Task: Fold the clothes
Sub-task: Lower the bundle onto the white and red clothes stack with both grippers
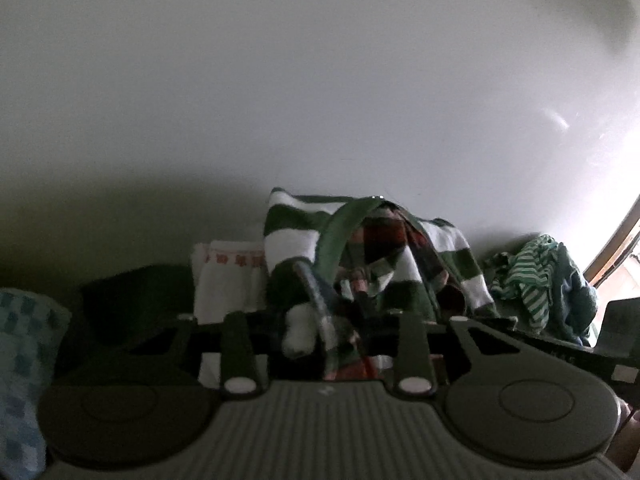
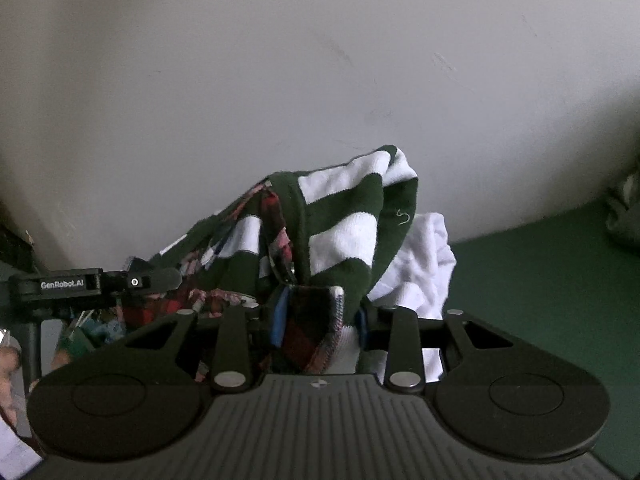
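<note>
A green-and-white striped garment (image 1: 296, 240) with a red plaid lining hangs bunched in front of a pale wall, held up between both grippers. My left gripper (image 1: 320, 320) is shut on a fold of it; cloth hides the fingertips. In the right wrist view the same garment (image 2: 340, 224) drapes over my right gripper (image 2: 316, 320), which is shut on its plaid-lined edge. The left gripper's body (image 2: 96, 282) shows at the left of the right wrist view, level with the garment.
A white cloth with red trim (image 1: 228, 280) and a checked teal cloth (image 1: 24, 352) lie at left. A striped green pile (image 1: 540, 280) sits at right near a window. A white cloth (image 2: 424, 264) lies on the green surface (image 2: 540, 272).
</note>
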### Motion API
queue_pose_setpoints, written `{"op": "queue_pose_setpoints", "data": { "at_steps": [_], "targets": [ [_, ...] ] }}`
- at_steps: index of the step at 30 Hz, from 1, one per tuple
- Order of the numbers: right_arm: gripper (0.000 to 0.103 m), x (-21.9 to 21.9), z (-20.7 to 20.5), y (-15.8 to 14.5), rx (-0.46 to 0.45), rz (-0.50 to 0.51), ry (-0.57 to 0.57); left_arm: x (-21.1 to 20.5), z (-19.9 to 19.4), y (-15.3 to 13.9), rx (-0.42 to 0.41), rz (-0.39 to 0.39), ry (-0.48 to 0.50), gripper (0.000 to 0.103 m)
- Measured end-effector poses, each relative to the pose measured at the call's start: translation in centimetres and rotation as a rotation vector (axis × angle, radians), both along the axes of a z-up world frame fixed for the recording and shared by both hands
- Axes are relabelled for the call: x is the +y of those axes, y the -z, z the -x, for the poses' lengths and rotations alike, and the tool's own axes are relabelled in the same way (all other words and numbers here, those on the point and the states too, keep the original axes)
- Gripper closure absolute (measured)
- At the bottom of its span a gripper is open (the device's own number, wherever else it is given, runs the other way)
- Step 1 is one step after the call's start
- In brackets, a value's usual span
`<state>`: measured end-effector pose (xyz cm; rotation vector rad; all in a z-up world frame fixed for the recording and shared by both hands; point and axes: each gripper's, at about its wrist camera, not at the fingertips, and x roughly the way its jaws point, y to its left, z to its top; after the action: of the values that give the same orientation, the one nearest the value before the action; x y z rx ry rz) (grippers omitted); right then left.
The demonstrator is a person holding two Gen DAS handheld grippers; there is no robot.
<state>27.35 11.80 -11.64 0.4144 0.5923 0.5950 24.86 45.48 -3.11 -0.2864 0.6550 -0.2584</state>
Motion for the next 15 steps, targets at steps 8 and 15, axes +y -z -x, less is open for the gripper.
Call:
{"op": "queue_pose_setpoints", "data": {
  "at_steps": [8,15],
  "targets": [
    [0.064,0.9,0.5,0.1,0.011,0.095,0.033,0.4,1.4,2.0,0.016,-0.019,-0.050,0.029],
    [0.059,0.4,1.2,-1.8,-0.023,0.109,0.071,1.3,2.5,3.3,0.026,0.044,-0.037,0.016]
  ]
}}
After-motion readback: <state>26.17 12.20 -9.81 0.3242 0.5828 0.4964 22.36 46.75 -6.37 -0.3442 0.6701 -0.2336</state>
